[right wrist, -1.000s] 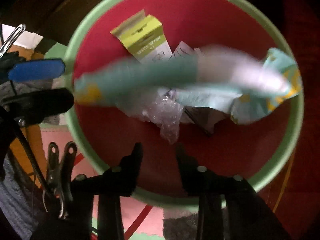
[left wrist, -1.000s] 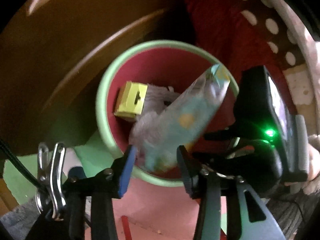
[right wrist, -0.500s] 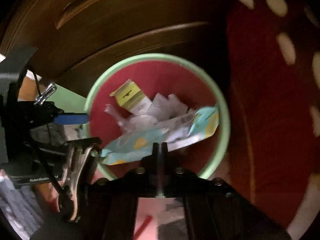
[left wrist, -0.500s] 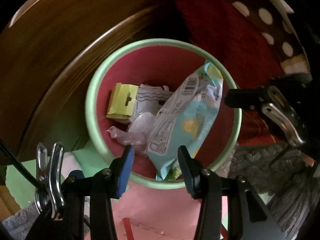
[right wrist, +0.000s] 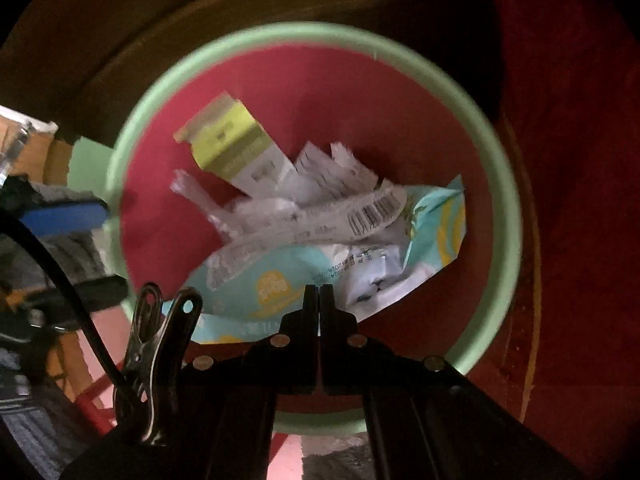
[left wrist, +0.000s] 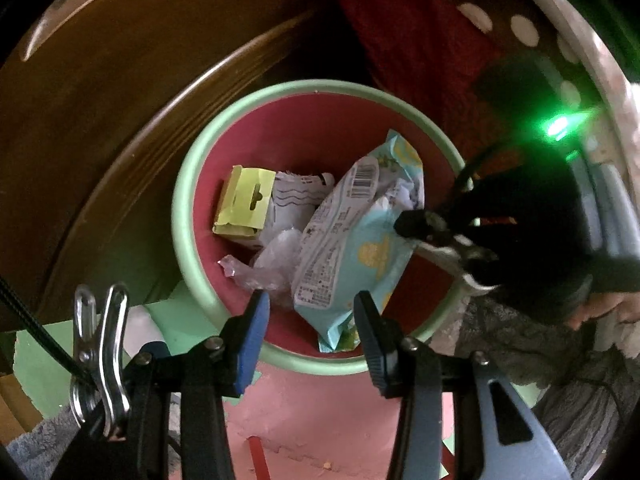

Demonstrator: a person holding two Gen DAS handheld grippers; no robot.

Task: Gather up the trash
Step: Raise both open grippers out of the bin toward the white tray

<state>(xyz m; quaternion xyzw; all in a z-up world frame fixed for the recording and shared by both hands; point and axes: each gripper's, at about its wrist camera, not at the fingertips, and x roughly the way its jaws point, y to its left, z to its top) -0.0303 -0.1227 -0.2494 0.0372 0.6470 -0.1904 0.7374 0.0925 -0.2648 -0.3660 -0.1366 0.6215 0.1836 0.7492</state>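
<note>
Two views, both looking down into green-rimmed bin [left wrist: 182, 216] with red inside.

Left wrist view: left gripper [left wrist: 310, 314] above near rim, fingers part open, nothing between. Light blue snack wrapper [left wrist: 356, 256] lies in bin, barcode up, beside yellow-green carton [left wrist: 244, 204] and clear plastic [left wrist: 272, 260]. Right gripper [left wrist: 412, 222] over bin's right side.

Right wrist view: right gripper [right wrist: 319, 294] fingers pressed together, empty. Wrapper [right wrist: 436, 224], carton [right wrist: 228, 140], torn paper [right wrist: 332, 176] lie in bin [right wrist: 506, 216].

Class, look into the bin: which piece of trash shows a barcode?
The light blue snack wrapper, the largest piece, lying on top. The yellow-green carton, the clear plastic and the white paper show no barcode.
</note>
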